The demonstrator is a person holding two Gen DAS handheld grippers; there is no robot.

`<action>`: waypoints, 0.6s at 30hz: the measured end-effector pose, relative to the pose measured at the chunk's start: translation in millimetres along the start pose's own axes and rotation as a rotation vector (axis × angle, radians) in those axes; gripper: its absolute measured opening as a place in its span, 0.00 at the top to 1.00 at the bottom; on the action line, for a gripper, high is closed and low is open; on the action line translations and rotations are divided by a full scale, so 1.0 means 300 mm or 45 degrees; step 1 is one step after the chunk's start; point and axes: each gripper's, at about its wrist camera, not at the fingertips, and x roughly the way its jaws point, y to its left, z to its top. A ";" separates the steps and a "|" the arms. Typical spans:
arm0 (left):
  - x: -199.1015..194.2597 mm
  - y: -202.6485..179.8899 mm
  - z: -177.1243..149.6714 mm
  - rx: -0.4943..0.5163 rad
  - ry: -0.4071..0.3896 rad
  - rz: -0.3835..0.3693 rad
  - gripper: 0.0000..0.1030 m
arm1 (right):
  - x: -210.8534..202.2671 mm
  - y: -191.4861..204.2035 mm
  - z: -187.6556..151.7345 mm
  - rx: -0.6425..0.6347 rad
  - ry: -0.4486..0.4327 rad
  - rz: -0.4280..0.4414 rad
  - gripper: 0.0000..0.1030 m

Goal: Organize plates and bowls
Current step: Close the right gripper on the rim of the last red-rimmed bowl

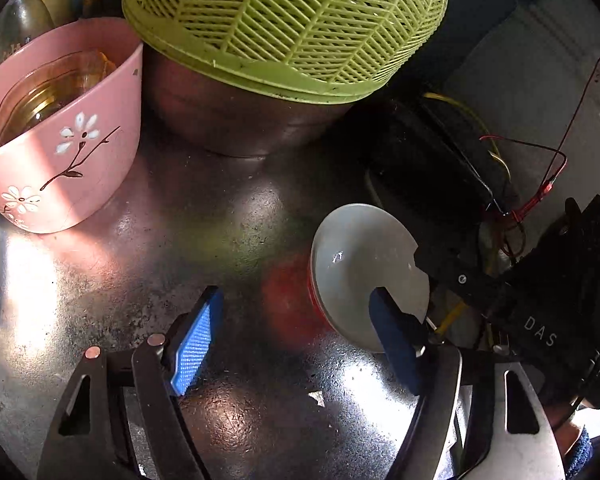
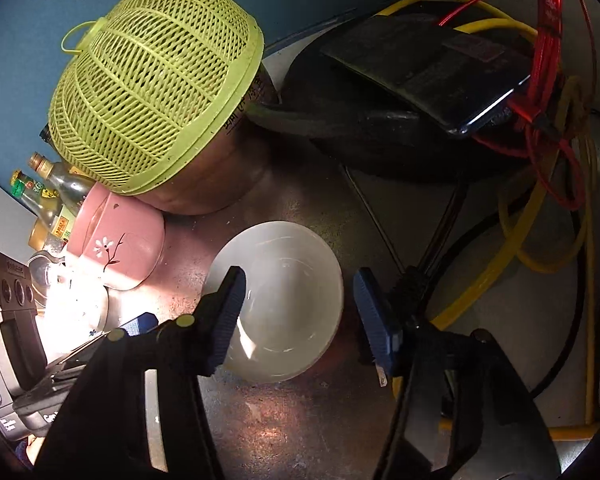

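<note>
A white bowl point(image 2: 288, 300) with a red outside point(image 1: 356, 260) stands on the shiny metal table point(image 1: 100, 280). My right gripper point(image 2: 299, 276) straddles it: the left finger point(image 2: 224, 320) overlaps the bowl's left rim, while the right pad point(image 2: 374, 320) stays a small gap off the outer wall. It looks open. My left gripper point(image 1: 296, 294) hovers open over bare metal just left of the bowl, nothing between its blue pads point(image 1: 196, 344). A pink flowered bowl point(image 1: 60, 140) holding a glass bowl sits at the far left.
A green mesh cover point(image 1: 284, 28) tops a dark pot behind the bowl. At the right is a black device point(image 2: 420, 80) with red and yellow wires point(image 2: 540, 208). Bottles point(image 2: 48, 188) stand behind the pink bowl point(image 2: 120, 248). A small white dish point(image 2: 88, 304) lies in bright glare.
</note>
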 end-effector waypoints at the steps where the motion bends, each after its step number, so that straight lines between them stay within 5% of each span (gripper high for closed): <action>1: 0.017 -0.004 0.009 0.001 0.014 -0.002 0.53 | 0.012 -0.003 0.001 0.000 0.009 -0.007 0.56; 2: 0.036 -0.009 0.018 0.006 0.030 0.005 0.66 | 0.021 -0.007 0.001 0.003 0.016 -0.014 0.57; 18: 0.180 -0.016 0.053 -0.042 0.112 -0.064 0.94 | 0.098 -0.022 -0.010 -0.036 0.084 -0.067 0.85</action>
